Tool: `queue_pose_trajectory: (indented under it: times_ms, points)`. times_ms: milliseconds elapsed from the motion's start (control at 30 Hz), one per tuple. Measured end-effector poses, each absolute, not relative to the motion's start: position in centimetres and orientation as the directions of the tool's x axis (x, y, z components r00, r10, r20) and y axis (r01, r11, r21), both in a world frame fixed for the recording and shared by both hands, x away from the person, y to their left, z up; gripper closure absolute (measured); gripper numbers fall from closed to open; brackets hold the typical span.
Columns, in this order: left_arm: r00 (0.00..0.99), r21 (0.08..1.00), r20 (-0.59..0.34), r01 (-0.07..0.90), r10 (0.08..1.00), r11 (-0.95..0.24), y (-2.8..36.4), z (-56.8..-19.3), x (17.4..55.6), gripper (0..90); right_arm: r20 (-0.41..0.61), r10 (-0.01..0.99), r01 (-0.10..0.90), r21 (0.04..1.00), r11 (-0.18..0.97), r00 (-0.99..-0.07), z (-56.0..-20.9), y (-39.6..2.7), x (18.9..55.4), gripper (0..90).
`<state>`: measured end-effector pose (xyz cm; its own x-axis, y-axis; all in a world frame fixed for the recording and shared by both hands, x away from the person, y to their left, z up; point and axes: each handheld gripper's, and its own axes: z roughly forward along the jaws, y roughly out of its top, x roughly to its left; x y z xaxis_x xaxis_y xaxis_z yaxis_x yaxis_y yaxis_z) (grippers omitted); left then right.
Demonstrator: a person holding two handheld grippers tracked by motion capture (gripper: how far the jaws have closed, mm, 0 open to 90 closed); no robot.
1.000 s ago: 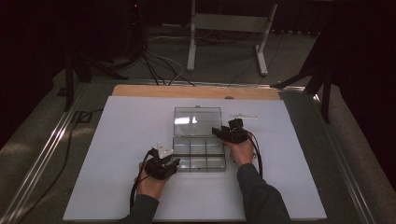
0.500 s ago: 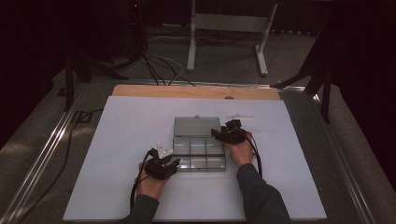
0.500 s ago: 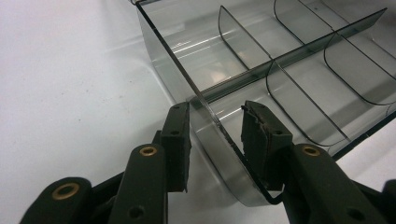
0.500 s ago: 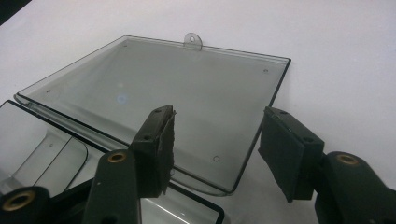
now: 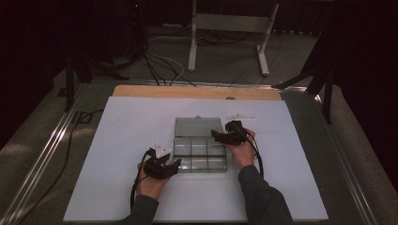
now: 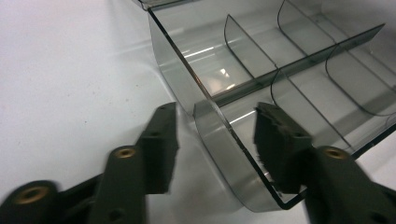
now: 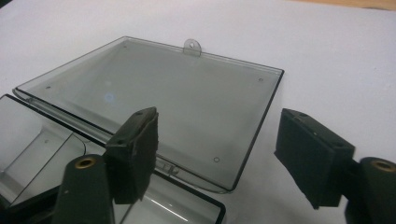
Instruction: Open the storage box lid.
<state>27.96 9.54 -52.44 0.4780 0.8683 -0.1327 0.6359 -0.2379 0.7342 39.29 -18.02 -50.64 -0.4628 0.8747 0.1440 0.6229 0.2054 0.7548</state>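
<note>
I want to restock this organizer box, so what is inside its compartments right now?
The clear box looks empty: curved dividers and bare floor show through. Its lid lies open flat on the white table. The near corner sits partly behind the left gripper.

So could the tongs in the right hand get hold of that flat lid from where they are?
Probably yes. The right tongs stand open just over the lid's near corner, and the lid lies flat on the white table with nothing in between.
</note>
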Motion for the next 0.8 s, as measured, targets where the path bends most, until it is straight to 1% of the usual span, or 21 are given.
queue_pose_trajectory:
  times_ms: [133, 267, 333, 367, 400, 433, 467, 500, 533, 567, 600, 700, 733, 800]
  points:
    - [0.478, 0.745, -0.134, 0.626, 0.868, -0.23, 9.6, -52.3, 27.9, 40.7, 0.142, 0.871, 0.617, 0.758, 0.21, -0.471, -50.5, -18.0, 39.1, 27.7]
    - [0.475, 0.758, -0.141, 0.616, 0.869, -0.214, 9.6, -52.1, 27.9, 29.0, 0.133, 0.862, 0.601, 0.768, 0.222, -0.489, -50.2, -17.8, 38.9, 29.0]
    - [0.474, 0.765, -0.138, 0.608, 0.87, -0.21, 9.7, -51.9, 27.9, 24.3, 0.13, 0.86, 0.597, 0.77, 0.226, -0.494, -50.1, -17.8, 38.8, 29.0]
    - [0.477, 0.772, -0.133, 0.6, 0.869, -0.211, 9.8, -51.7, 27.9, 20.0, 0.126, 0.858, 0.59, 0.774, 0.229, -0.498, -50.0, -17.8, 38.7, 28.4]
    - [0.477, 0.772, -0.133, 0.6, 0.869, -0.211, 9.8, -51.7, 27.9, 17.6, 0.128, 0.857, 0.59, 0.774, 0.228, -0.5, -49.9, -17.9, 38.6, 27.8]
    - [0.481, 0.778, -0.141, 0.595, 0.865, -0.204, 10.0, -51.5, 27.8, 17.6, 0.128, 0.857, 0.59, 0.774, 0.228, -0.5, -49.9, -17.9, 38.6, 27.8]
    - [0.484, 0.783, -0.144, 0.589, 0.863, -0.199, 10.1, -51.4, 27.8, 10.0, 0.133, 0.857, 0.588, 0.778, 0.22, -0.497, -49.7, -18.0, 38.5, 23.1]
    - [0.485, 0.788, -0.143, 0.583, 0.863, -0.197, 10.1, -51.2, 27.8, 4.7, 0.137, 0.858, 0.59, 0.778, 0.217, -0.496, -49.5, -18.0, 38.4, 20.5]
    - [0.485, 0.791, -0.144, 0.58, 0.862, -0.194, 10.2, -51.1, 27.9, 4.7, 0.137, 0.858, 0.59, 0.778, 0.217, -0.496, -49.5, -18.0, 38.4, 20.5]
    - [0.485, 0.81, -0.135, 0.557, 0.864, -0.186, 10.4, -50.8, 27.8, 1.0, 0.134, 0.856, 0.584, 0.782, 0.217, -0.499, -49.3, -18.1, 38.3, 14.0]
    - [0.485, 0.81, -0.135, 0.557, 0.864, -0.186, 10.4, -50.8, 27.8, 1.0, 0.132, 0.856, 0.58, 0.785, 0.218, -0.5, -49.2, -18.1, 38.2, 12.2]
    - [0.493, 0.842, -0.131, 0.513, 0.86, -0.166, 10.9, -50.3, 27.5, 1.0, 0.14, 0.85, 0.574, 0.791, 0.213, -0.508, -49.0, -18.3, 38.1, 5.0]
    - [0.493, 0.842, -0.131, 0.513, 0.86, -0.166, 10.9, -50.3, 27.5, 1.0, 0.14, 0.85, 0.574, 0.791, 0.213, -0.508, -49.0, -18.3, 38.1, 5.0]
    - [0.499, 0.85, -0.134, 0.502, 0.856, -0.159, 11.2, -50.2, 27.5, 1.0, 0.131, 0.843, 0.573, 0.786, 0.233, -0.522, -48.9, -18.3, 37.9, 2.2]
